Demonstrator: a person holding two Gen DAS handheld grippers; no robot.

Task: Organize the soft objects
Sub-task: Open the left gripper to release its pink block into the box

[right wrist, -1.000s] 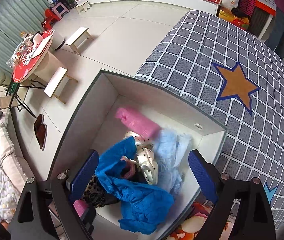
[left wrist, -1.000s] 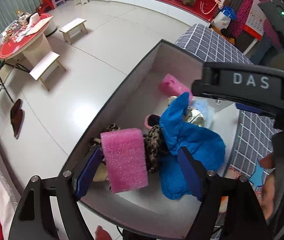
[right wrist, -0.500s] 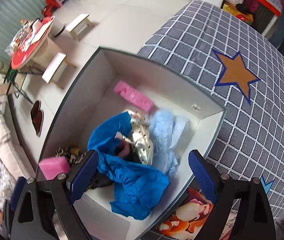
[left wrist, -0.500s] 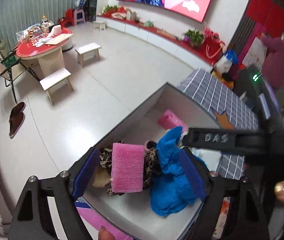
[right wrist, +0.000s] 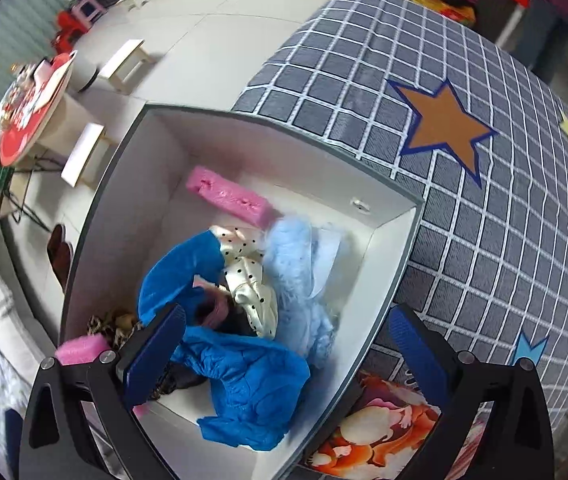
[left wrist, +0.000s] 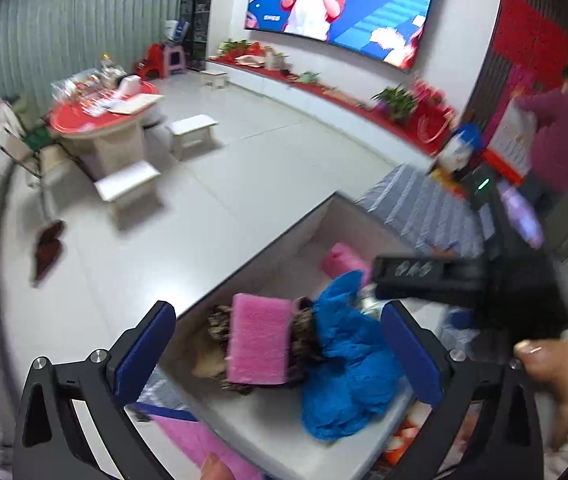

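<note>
Soft objects: heaped inside a white box (right wrist: pixel 123 184), which sits at the edge of a grey checked cloth (right wrist: pixel 484 220) beside open floor.
Box: rim unobstructed on all visible sides; far-left corner and left inner wall bare, floor of box showing there.
Blue garment (right wrist: pixel 243 380): largest item, spread from centre to the near wall, one sleeve arching up.
Light-blue fluffy piece (right wrist: pixel 296 264): right of centre, just beside the right wall.
Polka-dot cream cloth (right wrist: pixel 251 284): centre, between blue garment and fluffy piece.
Far pink foam block (right wrist: pixel 227 198): lies near the back wall, apart from the heap.
Near pink foam block (left wrist: pixel 257 344): resting on leopard-print fabric (left wrist: pixel 304 336) at the near-left corner.
Left gripper (left wrist: pixel 275 356): jaws have just been opening, now spread wide; near pink foam block lies beyond, untouched by the pads.
Right gripper (right wrist: pixel 284 356): jaws have just been opening, spread wide above the heap, gripping nothing.
</note>
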